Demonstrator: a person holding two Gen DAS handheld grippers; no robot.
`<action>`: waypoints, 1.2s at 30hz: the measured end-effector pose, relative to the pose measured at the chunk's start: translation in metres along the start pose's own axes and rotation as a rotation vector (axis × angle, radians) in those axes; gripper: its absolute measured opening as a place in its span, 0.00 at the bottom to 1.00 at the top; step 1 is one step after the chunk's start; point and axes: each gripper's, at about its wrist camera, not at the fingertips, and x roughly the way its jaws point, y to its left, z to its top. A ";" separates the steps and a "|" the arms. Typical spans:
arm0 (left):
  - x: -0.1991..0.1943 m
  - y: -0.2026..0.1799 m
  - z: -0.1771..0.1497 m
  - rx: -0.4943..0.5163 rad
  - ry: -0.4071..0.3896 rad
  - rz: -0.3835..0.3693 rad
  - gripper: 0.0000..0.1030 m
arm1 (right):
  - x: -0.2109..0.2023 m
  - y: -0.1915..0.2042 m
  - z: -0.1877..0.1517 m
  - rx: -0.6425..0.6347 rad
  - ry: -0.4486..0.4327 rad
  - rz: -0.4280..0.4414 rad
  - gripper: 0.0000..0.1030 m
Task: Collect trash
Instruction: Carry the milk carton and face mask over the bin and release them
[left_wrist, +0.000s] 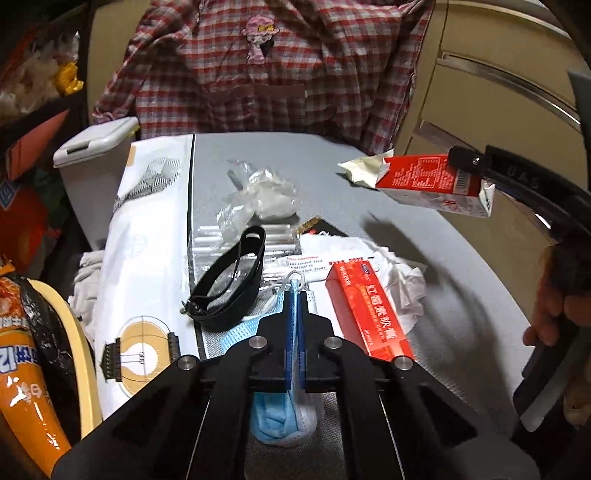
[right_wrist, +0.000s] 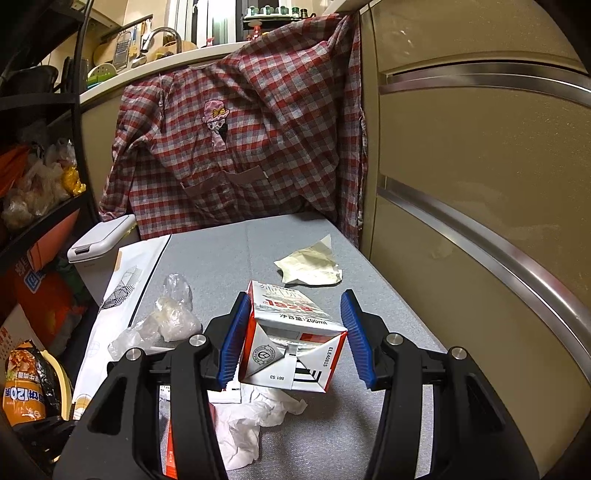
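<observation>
My left gripper (left_wrist: 294, 306) is shut on a blue face mask (left_wrist: 280, 417), which is pinched edge-on between the blue pads and hangs below them. It sits over a pile of trash on the grey table (left_wrist: 424, 240): a red tube box (left_wrist: 369, 314), crumpled white tissue (left_wrist: 402, 277) and a black strap (left_wrist: 229, 284). My right gripper (right_wrist: 294, 299) is shut on a red and white milk carton (right_wrist: 291, 332), held tilted above the table. In the left wrist view that carton (left_wrist: 424, 177) hangs at the right gripper's tip (left_wrist: 465, 158).
Clear plastic wrap (right_wrist: 173, 317) and a cream paper scrap (right_wrist: 310, 266) lie further back on the table. A white lidded bin (right_wrist: 99, 240) stands off the far left corner, beside a white paper bag (left_wrist: 147, 229). A plaid shirt (right_wrist: 240, 147) hangs behind; cabinet fronts (right_wrist: 480, 184) close the right side.
</observation>
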 end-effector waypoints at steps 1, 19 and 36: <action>-0.004 0.000 0.001 0.002 -0.008 0.004 0.02 | -0.002 0.001 0.001 0.002 -0.007 -0.005 0.49; -0.096 0.036 0.024 -0.073 -0.181 0.064 0.02 | -0.072 0.034 0.006 -0.017 -0.092 0.110 0.49; -0.195 0.112 0.014 -0.128 -0.260 0.275 0.02 | -0.133 0.160 -0.005 -0.107 -0.110 0.409 0.49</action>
